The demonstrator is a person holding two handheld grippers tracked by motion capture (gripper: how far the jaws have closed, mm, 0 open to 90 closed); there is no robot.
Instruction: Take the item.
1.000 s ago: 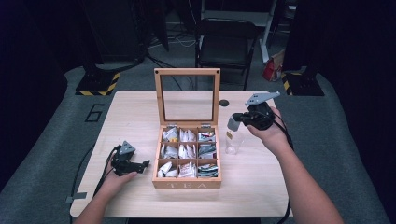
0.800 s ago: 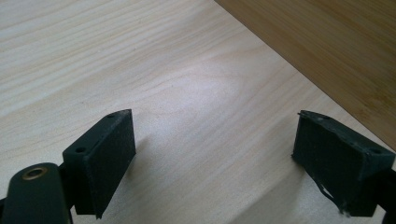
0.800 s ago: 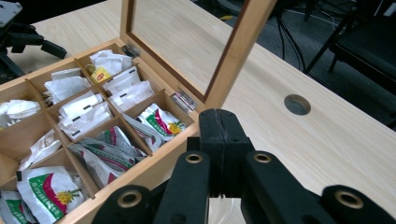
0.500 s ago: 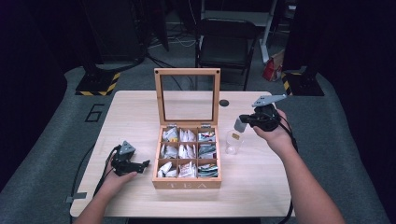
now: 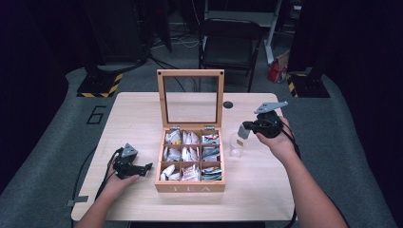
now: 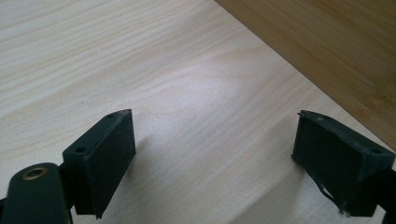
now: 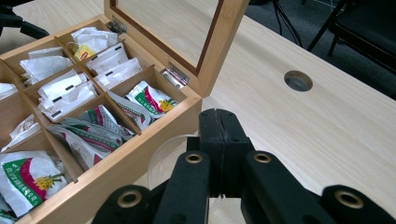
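While its glass-paned lid (image 5: 191,97) stands upright at the far edge, a wooden tea box (image 5: 190,186) sits at the centre of a light wooden table (image 5: 266,190). It is roughly square, its front wall faces 6 o'clock toward the person, and "TEA" is lettered on that wall. Nine compartments hold paper tea packets (image 7: 93,133), some white, some printed green and red; their print is too small to read. Just beside the box at 3 o'clock stands a clear glass (image 5: 236,145). Above the glass the right gripper (image 5: 243,129) points toward 9 o'clock, jaws pressed together with nothing between them. At 9 o'clock of the box the left gripper (image 5: 147,166) rests on the table, jaws spread wide and empty. On the floor at 10 o'clock, a "6" is marked.
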